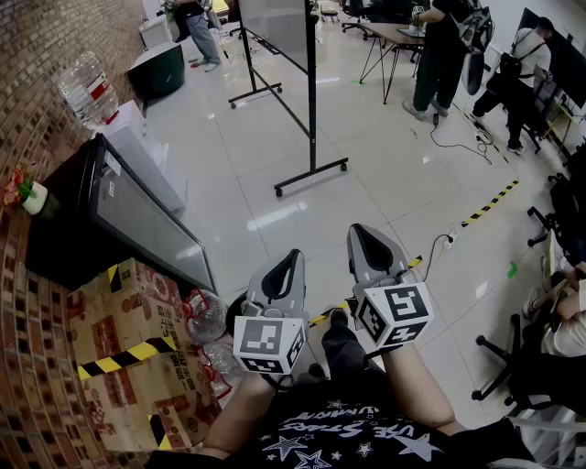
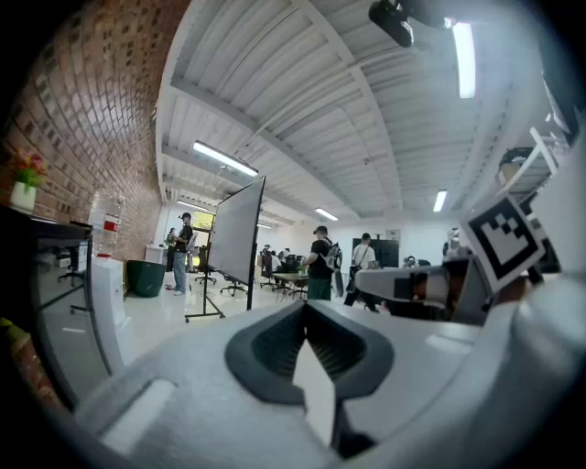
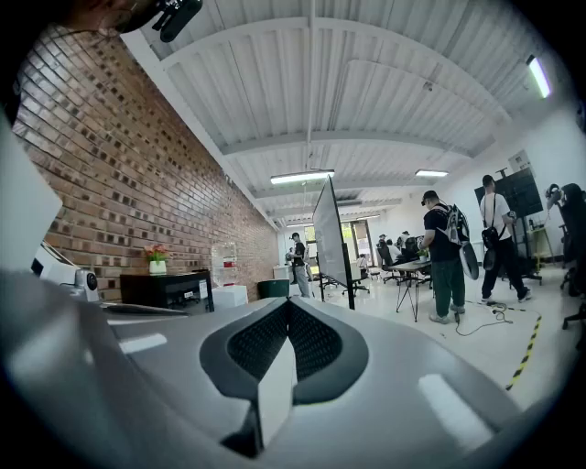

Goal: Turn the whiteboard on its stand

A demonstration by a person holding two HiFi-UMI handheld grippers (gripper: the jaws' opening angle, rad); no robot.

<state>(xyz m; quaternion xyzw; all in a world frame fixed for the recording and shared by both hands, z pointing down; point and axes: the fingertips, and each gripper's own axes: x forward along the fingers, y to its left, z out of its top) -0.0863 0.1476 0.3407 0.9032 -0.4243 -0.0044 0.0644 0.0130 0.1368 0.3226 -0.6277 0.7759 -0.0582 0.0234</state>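
Observation:
The whiteboard (image 1: 275,27) stands on its black wheeled stand (image 1: 311,174) a few steps ahead on the tiled floor, seen almost edge-on. Both grippers are held low and close to my body, far short of it. My left gripper (image 1: 295,258) is shut with nothing between its pads, and so is my right gripper (image 1: 359,233) beside it. In the left gripper view the whiteboard (image 2: 233,234) appears left of centre beyond the closed left gripper (image 2: 307,316). In the right gripper view the whiteboard (image 3: 328,229) rises just past the tip of the right gripper (image 3: 288,311).
A black cabinet (image 1: 110,220) and cardboard boxes (image 1: 119,357) line the brick wall at left, with a water bottle (image 1: 87,87) and a green bin (image 1: 160,69) further on. People stand at a table (image 1: 394,37) at back right. Office chairs (image 1: 540,366) sit at right; hazard tape (image 1: 490,201) crosses the floor.

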